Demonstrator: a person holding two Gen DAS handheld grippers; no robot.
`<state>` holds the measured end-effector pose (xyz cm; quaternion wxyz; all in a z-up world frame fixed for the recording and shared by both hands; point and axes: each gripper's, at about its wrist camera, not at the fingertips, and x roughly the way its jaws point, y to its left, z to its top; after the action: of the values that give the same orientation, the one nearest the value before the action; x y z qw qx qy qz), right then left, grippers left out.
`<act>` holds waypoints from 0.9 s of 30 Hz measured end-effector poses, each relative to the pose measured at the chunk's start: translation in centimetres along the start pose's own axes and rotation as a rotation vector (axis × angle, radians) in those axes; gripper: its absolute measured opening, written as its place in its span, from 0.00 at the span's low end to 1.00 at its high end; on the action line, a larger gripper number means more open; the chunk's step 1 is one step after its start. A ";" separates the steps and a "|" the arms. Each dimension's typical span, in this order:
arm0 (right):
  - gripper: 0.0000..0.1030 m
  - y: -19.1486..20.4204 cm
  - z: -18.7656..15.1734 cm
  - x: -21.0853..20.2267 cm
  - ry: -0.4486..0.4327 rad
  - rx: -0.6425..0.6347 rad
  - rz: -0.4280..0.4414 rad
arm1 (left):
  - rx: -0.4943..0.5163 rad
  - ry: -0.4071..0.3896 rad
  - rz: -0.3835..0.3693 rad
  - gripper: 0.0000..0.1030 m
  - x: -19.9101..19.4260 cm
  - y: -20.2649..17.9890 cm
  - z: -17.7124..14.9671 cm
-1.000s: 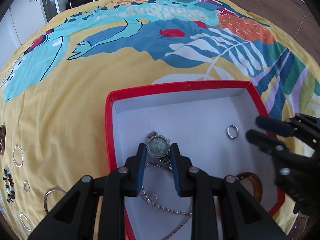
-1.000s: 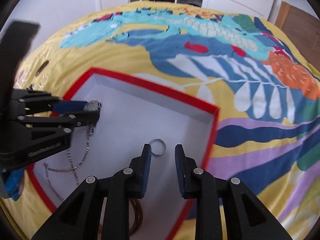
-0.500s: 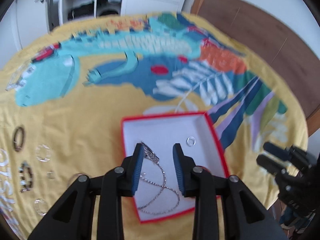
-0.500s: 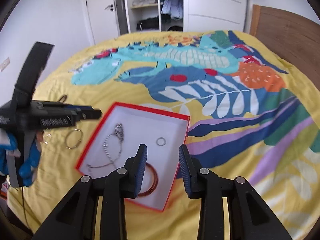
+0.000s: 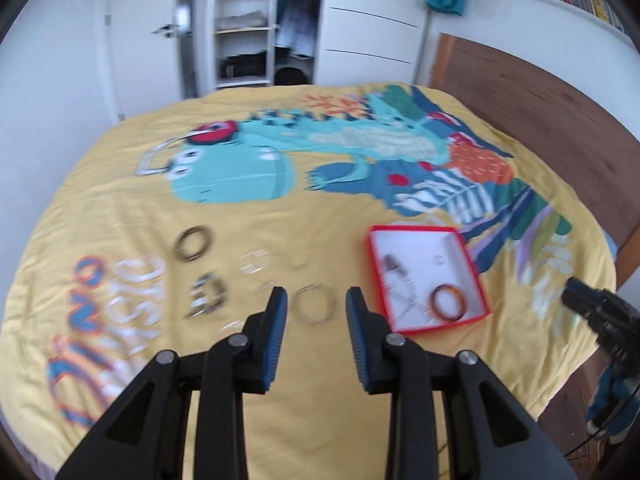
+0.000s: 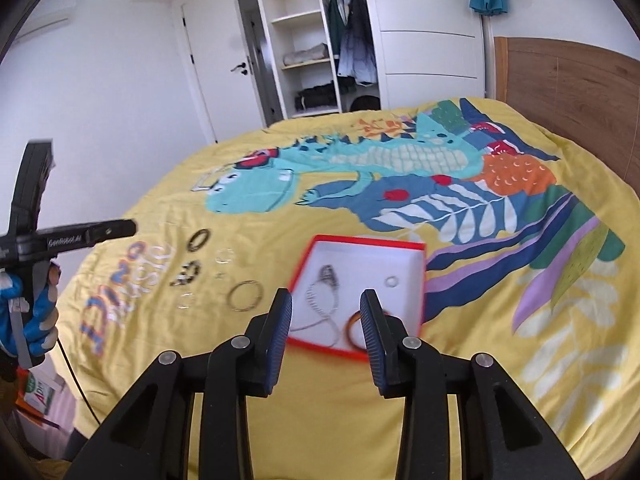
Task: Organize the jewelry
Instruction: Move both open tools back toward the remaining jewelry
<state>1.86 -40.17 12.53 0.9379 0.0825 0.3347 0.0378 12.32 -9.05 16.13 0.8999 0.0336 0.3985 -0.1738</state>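
Jewelry partly sorted: watch [image 6: 329, 273], chain and amber bangle [image 5: 447, 303] lie in the red box [image 6: 416, 246] on the bed; both hand-held grippers, left [image 5: 316, 317] and right [image 6: 325, 315], spread and empty, must next descend onto the silver bangle [image 5: 314, 309].

Matt printed cloth bedspread [image 6: 480, 360] under the tongs; ahead of them a matt red-edged card box [image 6: 362, 245] and glossy amber bangle [image 5: 447, 303].

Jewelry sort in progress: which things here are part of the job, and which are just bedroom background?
Job:
red box
watch with chain
amber bangle
small ring
silver bangle
dark bangle
beaded bracelet

Background:
dinosaur bedspread
open wardrobe
door
headboard
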 end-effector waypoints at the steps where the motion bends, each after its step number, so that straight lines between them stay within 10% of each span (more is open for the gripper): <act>1: 0.34 0.4 -0.3 -0.4 -0.003 0.001 0.006 | -0.016 -0.003 0.014 0.28 -1.1 1.4 -1.0; 27: 0.36 13.2 -5.1 -3.5 0.016 -0.112 0.117 | -0.227 -0.105 0.136 0.30 -11.4 12.0 -14.3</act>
<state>-4.27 -26.98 13.18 0.9346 0.0489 0.3340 0.1121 -0.79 8.27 13.80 0.9273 -0.0508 0.3647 -0.0677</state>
